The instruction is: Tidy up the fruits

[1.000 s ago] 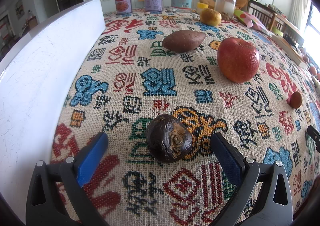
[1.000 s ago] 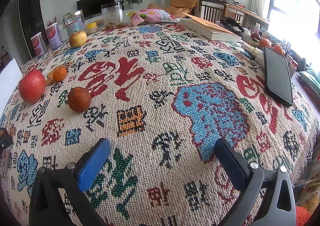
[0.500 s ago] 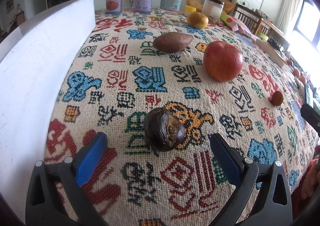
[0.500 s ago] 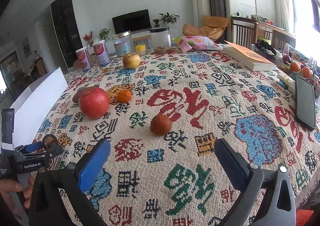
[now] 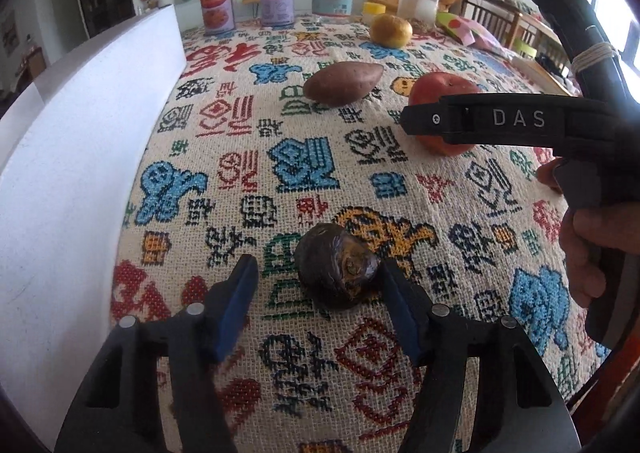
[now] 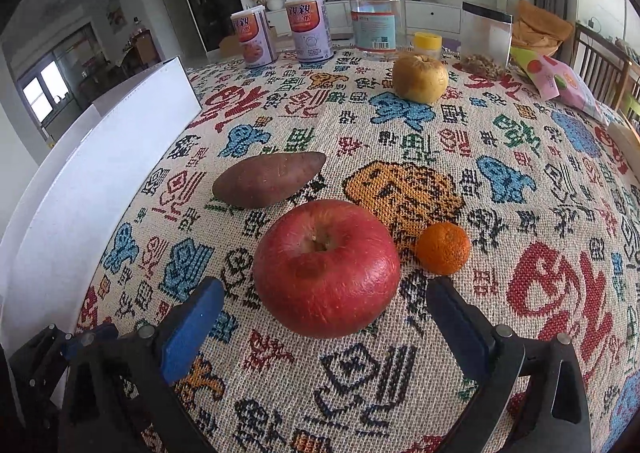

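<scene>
Left gripper standing apart, bracketing dark wrinkled fruit lying on patterned tablecloth; right pad touching fruit, left pad clear. Right gripper spread wide, flanking red apple; no contact showing. Small orange sitting just beside apple.

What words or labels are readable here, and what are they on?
"DAS": white letters on the right gripper's black body.
"親親": on both purple cans; their smaller print is unreadable.
Clear jar's label: too small to read.
Tablecloth: woven Chinese-style characters, too stylised to read.
</scene>
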Tool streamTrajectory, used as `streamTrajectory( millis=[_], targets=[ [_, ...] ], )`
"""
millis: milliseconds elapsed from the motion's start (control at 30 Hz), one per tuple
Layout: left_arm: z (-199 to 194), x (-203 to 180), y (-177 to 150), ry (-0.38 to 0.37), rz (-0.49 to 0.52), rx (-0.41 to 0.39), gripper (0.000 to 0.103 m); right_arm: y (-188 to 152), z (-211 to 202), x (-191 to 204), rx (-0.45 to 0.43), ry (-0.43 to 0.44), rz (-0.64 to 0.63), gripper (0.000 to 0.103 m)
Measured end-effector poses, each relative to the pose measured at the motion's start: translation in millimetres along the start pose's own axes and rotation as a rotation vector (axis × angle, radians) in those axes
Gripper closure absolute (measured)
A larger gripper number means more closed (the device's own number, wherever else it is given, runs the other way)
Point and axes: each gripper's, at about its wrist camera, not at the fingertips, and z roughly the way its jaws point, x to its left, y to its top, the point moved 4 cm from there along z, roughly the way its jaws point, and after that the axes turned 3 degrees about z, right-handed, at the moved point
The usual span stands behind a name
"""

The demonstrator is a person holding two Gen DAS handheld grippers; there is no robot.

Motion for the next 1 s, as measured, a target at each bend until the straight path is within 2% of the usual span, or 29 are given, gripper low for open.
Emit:
streamTrajectory(
  millis=[33, 67, 100, 233, 333, 433, 500, 600, 700, 767, 833, 900, 1000],
  targets=[
    [0.1, -1.1, 1.2, -0.002, 0.004, -0.007, 0.049, 1.5, 4.6, 1.2, 0.008, -0.01, 0.002, 0.013],
    [-0.8, -1.1, 1.6, -0.012, 0.003, -0.011, 0.063, 1.7, 7.6, 1.3, 0.014, -0.024, 0.009, 0.019],
    [-3.1, 0.9, 1.1, -0.006, -0.007, -0.012, 0.063, 2.3, 10.7, -0.1, 0.022, -0.034, 0.022, 0.033],
    [-29.1, 18.9, -5.0, -0.047, -0.101, -0.034, 0.063, -1.4, -0.6, -4.4, 0.017, 0.0, 0.091, 0.034],
    [-63.8, 27.9, -9.4, -0.133, -0.169, -0.03, 0.063, -6.6, -23.9, 2.2, 0.008, 0.074, 0.128, 0.034],
    [-115.4, 41.1, -11.2, -0.246, -0.237, -0.053, 0.063, -4.5, -55.5, 26.0, 0.0, 0.17, 0.118, 0.034],
    [-152.8, 58.8, -6.9, -0.27, -0.268, -0.101, 0.063, 3.1, -79.0, 55.8, -0.018, 0.236, 0.064, 0.033],
    [-197.0, 104.7, 2.3, -0.216, -0.317, -0.187, 0.063, 16.9, -109.2, 116.8, -0.035, 0.35, -0.04, 0.033],
    [-206.4, 167.0, 3.3, -0.126, -0.425, -0.198, 0.063, 23.4, -123.4, 190.3, -0.026, 0.442, -0.168, 0.033],
    [-193.1, 210.9, -5.9, -0.043, -0.513, -0.151, 0.063, 20.3, -121.8, 237.3, 0.002, 0.491, -0.252, 0.033],
    [-172.1, 245.6, -18.7, 0.032, -0.575, -0.084, 0.063, 10.6, -112.9, 278.1, 0.035, 0.503, -0.341, 0.033],
    [-149.8, 270.0, -32.9, 0.095, -0.609, -0.022, 0.063, -3.4, -96.5, 309.8, 0.086, 0.496, -0.419, 0.033],
    [-128.3, 288.2, -49.7, 0.128, -0.645, 0.048, 0.063, -26.9, -68.5, 336.1, 0.161, 0.44, -0.53, 0.033]
  ],
)
